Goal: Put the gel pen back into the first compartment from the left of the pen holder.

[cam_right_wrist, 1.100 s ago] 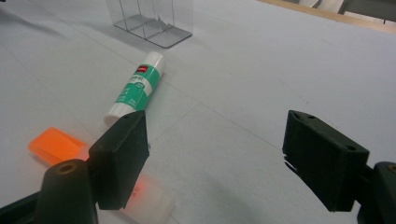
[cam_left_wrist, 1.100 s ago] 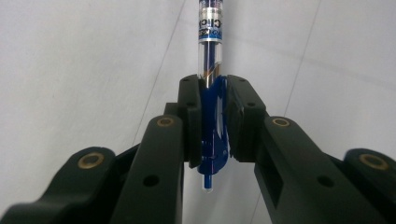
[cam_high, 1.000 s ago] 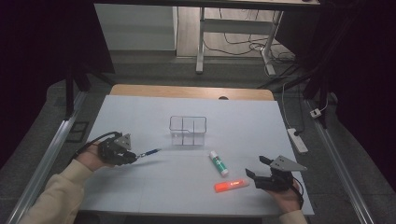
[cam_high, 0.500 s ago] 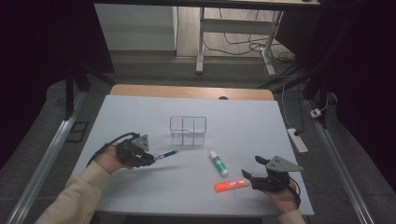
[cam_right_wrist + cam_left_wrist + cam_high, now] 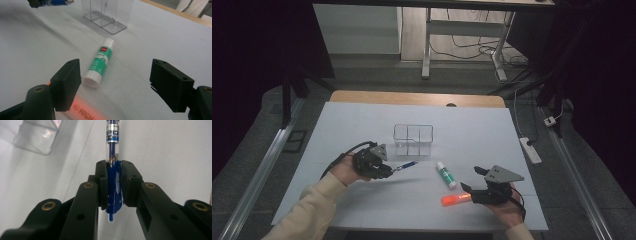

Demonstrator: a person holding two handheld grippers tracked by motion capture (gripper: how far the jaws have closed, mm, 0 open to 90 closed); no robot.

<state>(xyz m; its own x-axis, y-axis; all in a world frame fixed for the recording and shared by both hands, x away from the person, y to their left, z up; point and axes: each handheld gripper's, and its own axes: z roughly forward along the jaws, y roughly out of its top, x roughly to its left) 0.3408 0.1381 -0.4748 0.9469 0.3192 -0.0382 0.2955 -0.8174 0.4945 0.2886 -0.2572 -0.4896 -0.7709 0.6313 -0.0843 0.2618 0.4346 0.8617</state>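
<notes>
Left gripper (image 5: 384, 169) clamped on blue pen (image 5: 113, 170); right gripper (image 5: 115, 85) spread wide, empty.
Carry the pen right, tip it upright above the clear organiser (image 5: 413, 140), then release.

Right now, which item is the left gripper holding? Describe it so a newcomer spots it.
On the white table, look just left of the clear divided box. The left gripper clamps a blue pen with a see-through barrel, tip toward the box; the glue stick and orange highlighter lie loose.
</notes>
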